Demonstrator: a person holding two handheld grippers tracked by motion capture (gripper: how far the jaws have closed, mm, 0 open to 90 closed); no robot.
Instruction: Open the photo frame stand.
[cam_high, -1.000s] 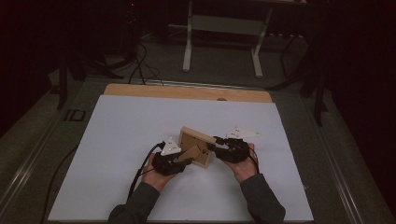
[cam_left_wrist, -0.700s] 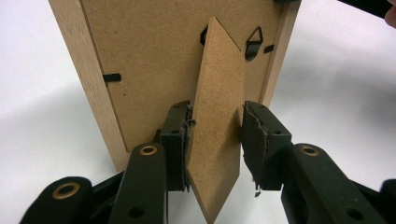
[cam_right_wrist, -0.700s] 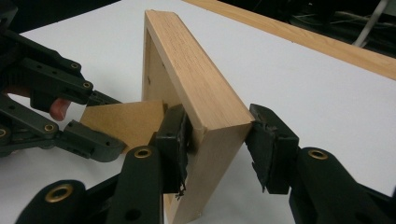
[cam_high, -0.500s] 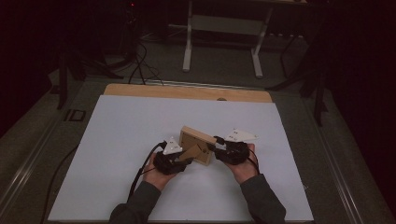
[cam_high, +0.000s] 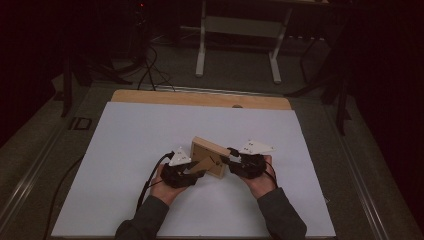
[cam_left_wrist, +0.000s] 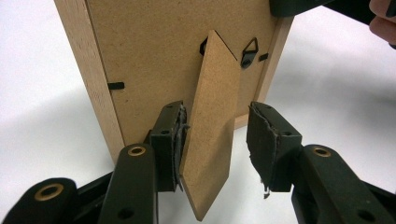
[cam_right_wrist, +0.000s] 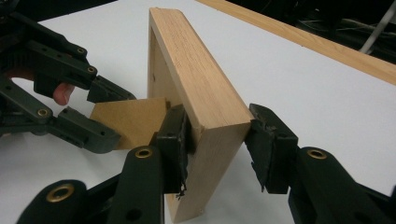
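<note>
A light wooden picture frame (cam_high: 209, 150) stands tilted on the white table top, its fibreboard back (cam_left_wrist: 140, 60) facing my left gripper (cam_high: 196, 171). A brown fibreboard stand flap (cam_left_wrist: 212, 116) swings out from that back. My left gripper (cam_left_wrist: 215, 135) straddles the flap and its jaws have just been opening. One pad (cam_left_wrist: 173, 135) lies against the flap, the other stands clear. My right gripper (cam_right_wrist: 217, 135) is shut on the frame's thick side edge (cam_right_wrist: 196, 74). In the right gripper view the left gripper (cam_right_wrist: 114, 116) sits around the flap (cam_right_wrist: 135, 119).
A white sheet (cam_high: 140, 130) covers the table, with a wooden strip (cam_high: 200, 98) along its far edge. A metal hanger loop (cam_left_wrist: 252, 46) sits on the frame's back. Beyond the table are a white stand (cam_high: 240, 30) and cables on a dark floor.
Both hands and the frame stand where they were. The high view is too small to show the jaws moving.
</note>
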